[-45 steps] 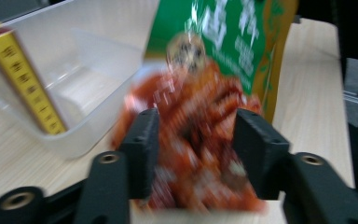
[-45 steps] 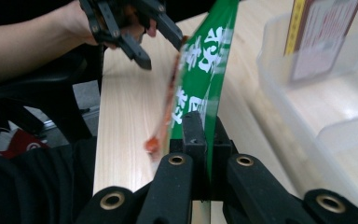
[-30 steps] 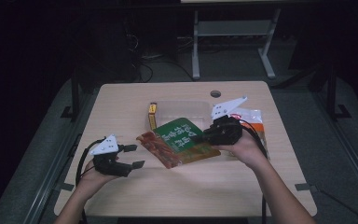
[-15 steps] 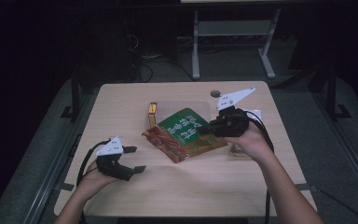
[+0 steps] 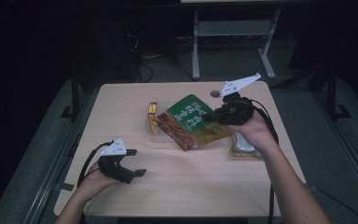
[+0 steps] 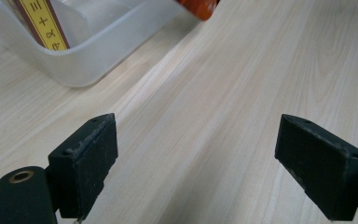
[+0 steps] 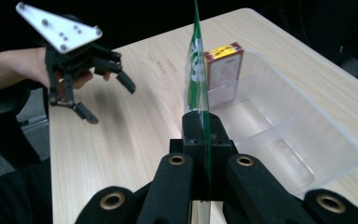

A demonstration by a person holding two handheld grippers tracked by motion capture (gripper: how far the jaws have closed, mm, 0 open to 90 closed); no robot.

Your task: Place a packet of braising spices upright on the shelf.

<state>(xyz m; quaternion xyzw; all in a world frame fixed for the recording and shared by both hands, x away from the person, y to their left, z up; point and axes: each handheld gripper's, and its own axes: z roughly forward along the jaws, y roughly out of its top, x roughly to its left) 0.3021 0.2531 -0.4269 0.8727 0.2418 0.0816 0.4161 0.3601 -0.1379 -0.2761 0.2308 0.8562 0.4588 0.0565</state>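
Note:
My right gripper (image 5: 208,116) (image 7: 204,123) is shut on the edge of a green and orange snack bag (image 5: 189,122) (image 7: 196,60), which hangs tilted above a clear plastic bin (image 7: 279,135) (image 6: 98,51). A red and yellow box (image 5: 152,116) (image 7: 223,70) (image 6: 42,23) stands upright in one end of the bin. My left gripper (image 5: 138,162) (image 6: 196,158) (image 7: 111,101) rests low over the table's near left. Its jaws have just been opening and stand wide with only bare wood between them. An orange corner of the bag (image 6: 200,7) shows beyond the bin.
A pale crumpled wrapper (image 5: 241,145) lies on the table (image 5: 214,186) under my right wrist. A round grey cap (image 5: 214,94) sits in the tabletop near the far edge. A metal stand (image 5: 233,28) is on the floor behind the table.
My right gripper has risen and drawn right with the bag, lifting it off the table over the bin. My left gripper's jaws have spread wider; that hand has stayed in place.

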